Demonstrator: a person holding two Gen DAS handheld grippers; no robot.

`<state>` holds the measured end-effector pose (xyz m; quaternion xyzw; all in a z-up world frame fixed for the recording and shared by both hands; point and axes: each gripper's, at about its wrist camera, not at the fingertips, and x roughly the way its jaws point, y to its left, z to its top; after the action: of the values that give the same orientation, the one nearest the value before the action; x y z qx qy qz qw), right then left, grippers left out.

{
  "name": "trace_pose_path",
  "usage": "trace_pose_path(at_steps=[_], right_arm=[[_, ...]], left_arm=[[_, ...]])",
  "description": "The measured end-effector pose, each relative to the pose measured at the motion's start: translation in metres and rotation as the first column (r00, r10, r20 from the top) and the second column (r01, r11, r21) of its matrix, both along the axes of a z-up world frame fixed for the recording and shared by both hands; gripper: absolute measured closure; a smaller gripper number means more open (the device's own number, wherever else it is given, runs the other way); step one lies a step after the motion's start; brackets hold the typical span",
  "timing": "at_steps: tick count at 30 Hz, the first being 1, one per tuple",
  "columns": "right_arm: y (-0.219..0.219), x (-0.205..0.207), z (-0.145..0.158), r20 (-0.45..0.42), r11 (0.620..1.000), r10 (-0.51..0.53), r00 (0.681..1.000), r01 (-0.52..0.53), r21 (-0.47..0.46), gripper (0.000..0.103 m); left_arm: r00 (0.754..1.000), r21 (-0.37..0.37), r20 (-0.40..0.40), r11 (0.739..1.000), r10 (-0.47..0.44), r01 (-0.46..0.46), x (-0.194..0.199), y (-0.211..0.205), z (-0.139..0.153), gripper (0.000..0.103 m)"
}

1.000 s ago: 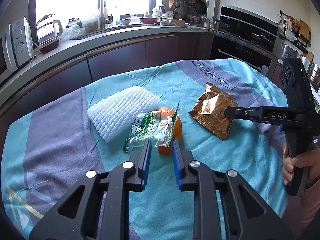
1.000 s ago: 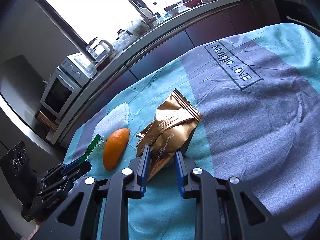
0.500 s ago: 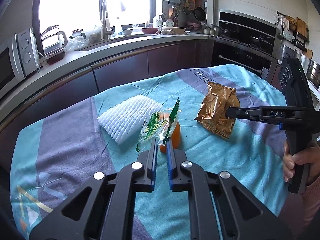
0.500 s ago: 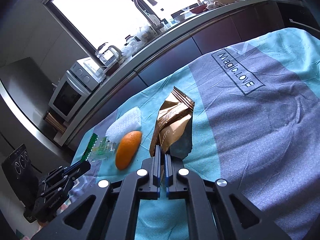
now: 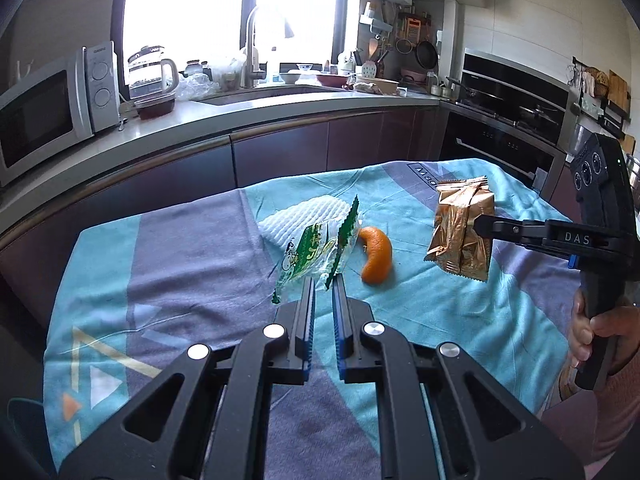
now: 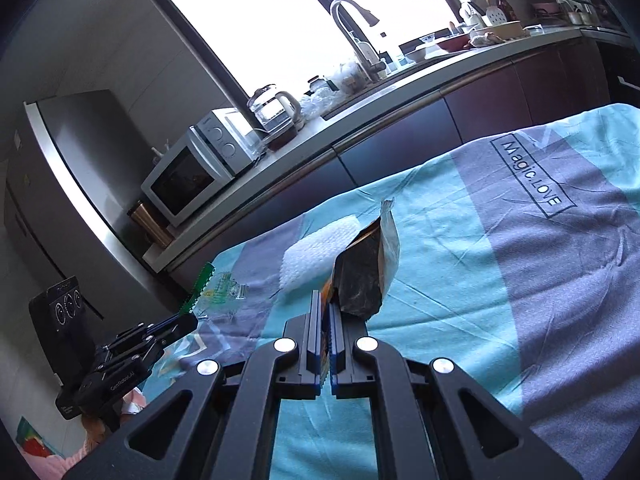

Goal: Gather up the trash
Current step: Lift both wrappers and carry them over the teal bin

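My left gripper [image 5: 323,280] is shut on a clear green-printed wrapper [image 5: 316,250] and holds it above the cloth-covered table [image 5: 192,264]. My right gripper [image 6: 326,298] is shut on a gold snack bag [image 6: 366,276], lifted off the table; the bag also shows in the left wrist view [image 5: 462,232], pinched by the right gripper [image 5: 478,224]. The left gripper [image 6: 192,322] with the green wrapper [image 6: 216,292] shows at the left of the right wrist view. An orange peel [image 5: 376,254] and a white foam net [image 5: 304,216] lie on the cloth.
The table's far edge faces a dark kitchen counter [image 5: 280,100] with a microwave [image 5: 52,108], kettle [image 5: 152,76] and sink tap [image 5: 252,44]. An oven [image 5: 512,108] stands at the right. A fridge [image 6: 60,184] stands at the left in the right wrist view.
Both grippers closed from open, the left on the green wrapper and the right on the gold bag. Both then rose, lifting the wrapper off the orange peel and the bag off the cloth.
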<state>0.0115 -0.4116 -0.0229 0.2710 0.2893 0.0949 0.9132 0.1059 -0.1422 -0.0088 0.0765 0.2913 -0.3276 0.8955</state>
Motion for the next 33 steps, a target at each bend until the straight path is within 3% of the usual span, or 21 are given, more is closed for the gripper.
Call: trace_pose_path(at_steps=[11,13,15,17,19,23,25,27,29,33], right_arm=[[0.065,0.009,0.011,0.012,0.987,0.161,0.987,-0.161,-0.016,0.101],[0.073,0.010,0.011,0.000,0.986,0.156,0.988,-0.156,-0.058,0.101],[0.078,0.009,0.009,-0.020,0.986,0.148,0.989,-0.149,-0.080,0.094],[0.084,0.008,0.004,-0.049,0.981,0.154,0.987,-0.159,-0.112,0.067],[0.092,0.006,-0.003,-0.087,0.973,0.150,0.985,-0.163,-0.163,0.053],[0.082,0.012,-0.028,-0.172,0.978,0.117,0.978,-0.144,-0.154,0.052],[0.076,0.015,-0.041,-0.213,0.984,0.120,0.970,-0.146,-0.107,0.050],[0.074,0.015,-0.050,-0.227,0.985,0.140,0.964,-0.159,-0.071,0.054],[0.077,0.014,-0.054,-0.229,0.982,0.165,0.959,-0.181,-0.050,0.077],[0.087,0.012,-0.049,-0.204,0.978,0.192,0.960,-0.205,-0.048,0.089]], left_arm=[[0.993,-0.039,0.013,0.992,0.119,-0.119,-0.023,0.086,0.011,0.094],[0.990,-0.045,0.009,0.989,0.139,-0.139,-0.026,0.099,0.011,0.094],[0.988,-0.051,0.001,0.987,0.154,-0.154,-0.028,0.112,0.010,0.094],[0.986,-0.053,-0.005,0.985,0.165,-0.165,-0.030,0.120,0.007,0.094],[0.985,-0.057,-0.014,0.984,0.171,-0.172,-0.029,0.126,0.005,0.094],[0.983,-0.065,-0.036,0.981,0.182,-0.184,-0.026,0.131,0.000,0.094],[0.982,-0.061,-0.042,0.980,0.185,-0.187,-0.025,0.131,-0.003,0.094],[0.981,-0.058,-0.047,0.980,0.188,-0.190,-0.026,0.133,-0.005,0.094],[0.980,-0.058,-0.051,0.979,0.194,-0.197,-0.026,0.135,-0.006,0.094],[0.976,-0.059,-0.051,0.975,0.213,-0.216,-0.029,0.142,-0.007,0.094]])
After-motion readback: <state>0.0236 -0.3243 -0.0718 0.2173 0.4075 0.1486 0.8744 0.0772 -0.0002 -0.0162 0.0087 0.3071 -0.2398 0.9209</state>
